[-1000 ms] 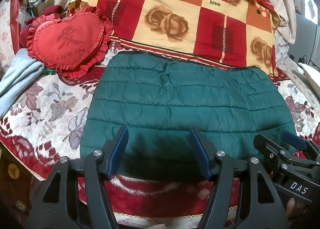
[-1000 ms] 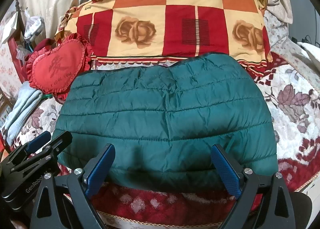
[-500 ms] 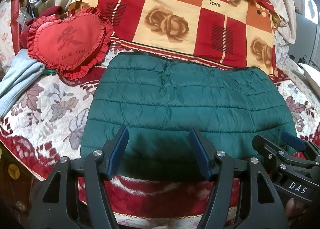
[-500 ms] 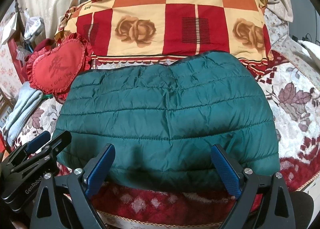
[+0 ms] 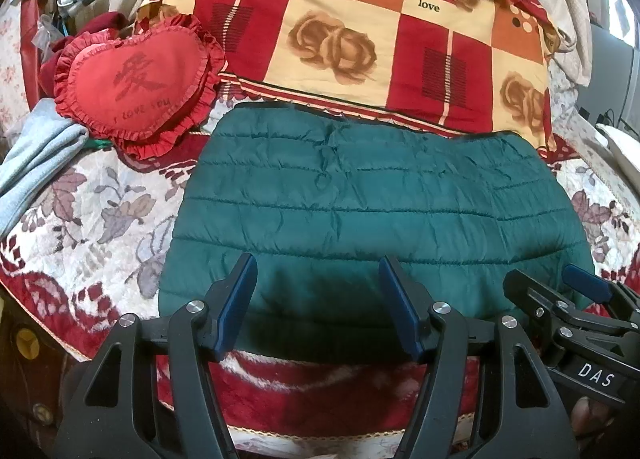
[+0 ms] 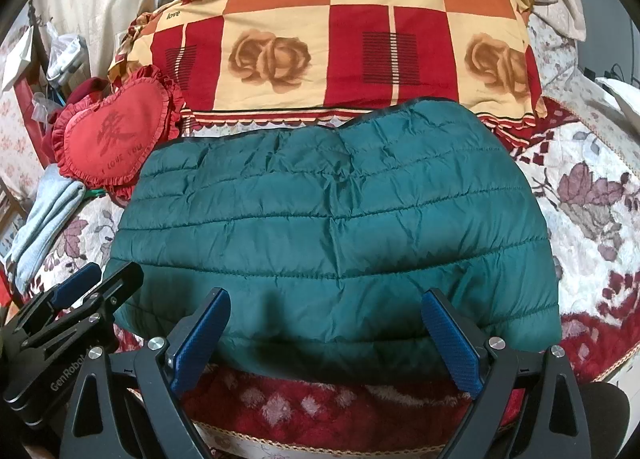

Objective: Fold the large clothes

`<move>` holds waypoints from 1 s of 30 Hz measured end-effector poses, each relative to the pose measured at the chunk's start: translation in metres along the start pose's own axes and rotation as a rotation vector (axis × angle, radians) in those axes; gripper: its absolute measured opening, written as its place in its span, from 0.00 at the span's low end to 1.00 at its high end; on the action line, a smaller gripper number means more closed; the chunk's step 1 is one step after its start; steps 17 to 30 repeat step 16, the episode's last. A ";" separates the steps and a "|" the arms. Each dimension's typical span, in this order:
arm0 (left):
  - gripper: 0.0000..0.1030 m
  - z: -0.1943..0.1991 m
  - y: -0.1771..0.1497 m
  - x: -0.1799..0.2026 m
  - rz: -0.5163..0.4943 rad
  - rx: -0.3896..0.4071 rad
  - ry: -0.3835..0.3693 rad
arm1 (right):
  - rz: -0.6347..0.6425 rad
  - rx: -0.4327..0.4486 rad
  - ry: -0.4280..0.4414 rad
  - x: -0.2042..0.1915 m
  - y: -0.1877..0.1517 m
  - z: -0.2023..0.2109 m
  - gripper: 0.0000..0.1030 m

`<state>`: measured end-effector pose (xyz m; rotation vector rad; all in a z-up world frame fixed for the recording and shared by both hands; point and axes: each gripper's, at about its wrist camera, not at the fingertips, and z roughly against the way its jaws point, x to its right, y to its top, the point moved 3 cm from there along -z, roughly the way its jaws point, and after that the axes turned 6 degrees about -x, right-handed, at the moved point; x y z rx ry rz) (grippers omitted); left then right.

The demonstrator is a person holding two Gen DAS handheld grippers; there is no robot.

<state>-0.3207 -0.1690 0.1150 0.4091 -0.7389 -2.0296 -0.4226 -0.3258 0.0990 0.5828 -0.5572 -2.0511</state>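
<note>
A dark green quilted puffer jacket (image 5: 360, 211) lies folded into a wide flat block on the bed; it also shows in the right wrist view (image 6: 332, 227). My left gripper (image 5: 318, 271) is open and empty, hovering over the jacket's near edge, left of centre. My right gripper (image 6: 326, 303) is open wide and empty, over the near edge further right. Each gripper shows in the other's view: the right one at the lower right (image 5: 560, 291), the left one at the lower left (image 6: 96, 279).
A red heart-shaped cushion (image 5: 136, 79) lies left of the jacket. A red, orange and cream rose-print quilt (image 5: 360, 31) is stacked behind it. Folded grey cloth (image 5: 36, 163) sits at far left. The floral bedspread (image 6: 592, 195) runs to the bed's front edge.
Both grippers stay open and almost still. The view has shifted very slightly; the jacket has not moved.
</note>
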 end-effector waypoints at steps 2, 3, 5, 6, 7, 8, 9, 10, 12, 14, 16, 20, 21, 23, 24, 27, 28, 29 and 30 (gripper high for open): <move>0.62 -0.001 0.000 0.000 0.001 -0.003 -0.001 | -0.002 -0.002 0.000 0.000 -0.001 -0.001 0.92; 0.62 -0.001 0.000 0.000 0.001 -0.003 -0.002 | -0.003 -0.003 0.001 0.000 -0.002 -0.002 0.92; 0.62 -0.001 0.000 0.001 -0.003 -0.001 0.004 | -0.005 -0.006 0.001 0.000 -0.002 -0.003 0.92; 0.62 -0.001 0.000 0.000 -0.002 0.001 0.008 | -0.005 -0.007 0.001 -0.001 -0.002 -0.003 0.92; 0.62 -0.002 -0.001 0.001 -0.004 0.003 0.008 | -0.005 -0.007 0.001 -0.001 -0.002 -0.003 0.92; 0.62 -0.002 -0.001 0.001 -0.005 0.005 0.009 | -0.005 -0.008 0.000 -0.002 -0.003 -0.003 0.92; 0.62 -0.003 -0.001 0.001 -0.006 0.006 0.010 | -0.006 -0.009 0.001 -0.002 -0.003 -0.003 0.92; 0.62 -0.003 -0.001 0.001 -0.007 0.012 0.012 | -0.006 -0.011 0.000 -0.002 -0.003 -0.004 0.92; 0.62 -0.002 -0.002 0.000 -0.006 0.026 0.011 | -0.008 -0.014 0.001 -0.001 -0.003 -0.005 0.92; 0.62 -0.003 -0.001 -0.001 -0.009 0.029 0.010 | -0.007 -0.016 0.002 -0.001 -0.003 -0.005 0.92; 0.62 -0.006 0.003 -0.005 -0.008 0.024 0.002 | -0.006 -0.016 0.005 0.002 0.000 -0.005 0.92; 0.62 -0.006 0.003 -0.005 -0.008 0.024 0.002 | -0.006 -0.016 0.005 0.002 0.000 -0.005 0.92; 0.62 -0.006 0.003 -0.005 -0.008 0.024 0.002 | -0.006 -0.016 0.005 0.002 0.000 -0.005 0.92; 0.62 -0.006 0.003 -0.005 -0.008 0.024 0.002 | -0.006 -0.016 0.005 0.002 0.000 -0.005 0.92; 0.62 -0.006 0.003 -0.005 -0.008 0.024 0.002 | -0.006 -0.016 0.005 0.002 0.000 -0.005 0.92; 0.62 -0.006 0.003 -0.005 -0.008 0.024 0.002 | -0.006 -0.016 0.005 0.002 0.000 -0.005 0.92; 0.62 -0.006 0.003 -0.005 -0.008 0.024 0.002 | -0.006 -0.016 0.005 0.002 0.000 -0.005 0.92; 0.62 -0.006 0.003 -0.005 -0.008 0.024 0.002 | -0.006 -0.016 0.005 0.002 0.000 -0.005 0.92; 0.62 -0.006 0.003 -0.005 -0.008 0.024 0.002 | -0.006 -0.016 0.005 0.002 0.000 -0.005 0.92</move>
